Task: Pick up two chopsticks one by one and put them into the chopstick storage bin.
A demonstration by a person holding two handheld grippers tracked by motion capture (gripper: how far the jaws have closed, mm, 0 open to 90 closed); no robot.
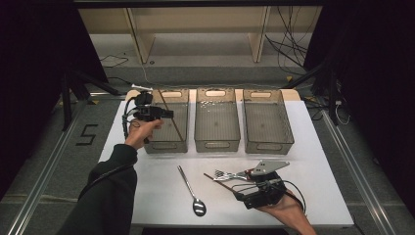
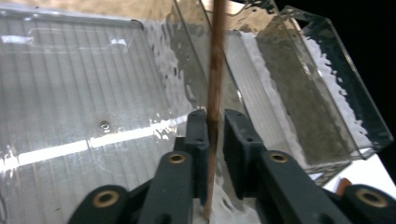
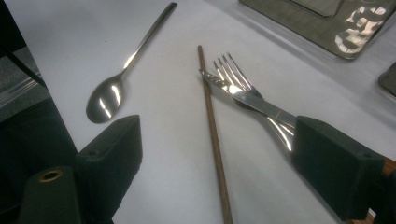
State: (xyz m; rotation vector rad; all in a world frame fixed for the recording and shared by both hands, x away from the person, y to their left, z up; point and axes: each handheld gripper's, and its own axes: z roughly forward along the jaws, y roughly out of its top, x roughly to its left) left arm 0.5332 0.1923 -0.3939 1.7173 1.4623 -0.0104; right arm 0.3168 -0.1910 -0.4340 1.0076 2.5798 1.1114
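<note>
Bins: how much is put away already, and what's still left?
Nearly nothing is finished: the middle bin and right bin look empty. In hand: one chopstick leans in the left bin, between the left tool's jaws. Left: the spoon, fork, knife and second chopstick lie on the table, with the open right tool by them.

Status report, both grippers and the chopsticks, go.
Left gripper jaws loosely around a chopstick over the left bin. Right gripper open, astride the second chopstick. Knife and fork alongside.
</note>
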